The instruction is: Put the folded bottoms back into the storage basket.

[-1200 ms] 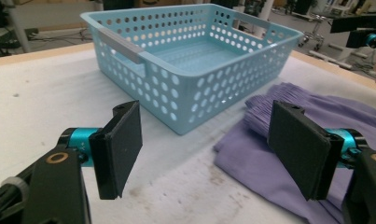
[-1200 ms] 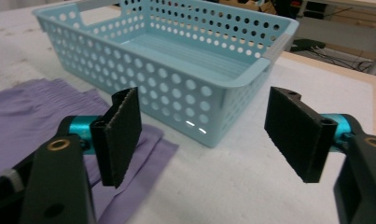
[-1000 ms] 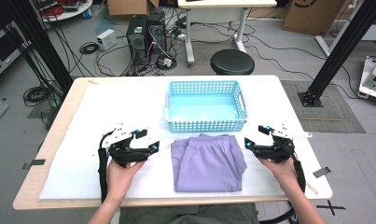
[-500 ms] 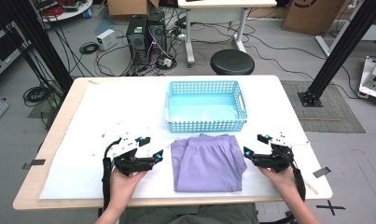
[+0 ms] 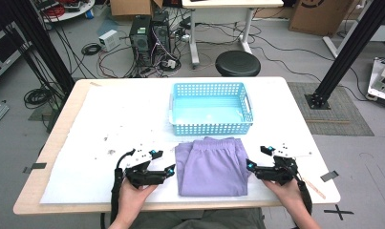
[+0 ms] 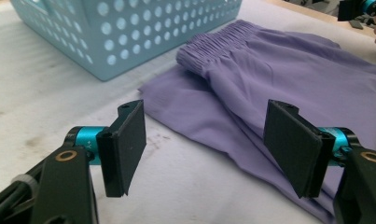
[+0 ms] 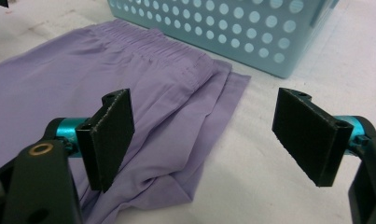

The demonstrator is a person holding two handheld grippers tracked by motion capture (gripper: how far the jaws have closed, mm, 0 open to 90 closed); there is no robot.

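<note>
Between both wide-open, empty tools [image 5: 162, 162] [image 5: 258, 157], folded purple shorts [image 5: 212, 164] look limp, light; pinch their layered side edges.

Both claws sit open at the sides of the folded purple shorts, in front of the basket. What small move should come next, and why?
Probably ease each claw inward and down onto its near edge of the purple shorts, then close. The left claw and right claw are both open with nothing between the pads, each just outside a side edge of the cloth. The blue basket right behind the shorts suggests a lift into it.
</note>
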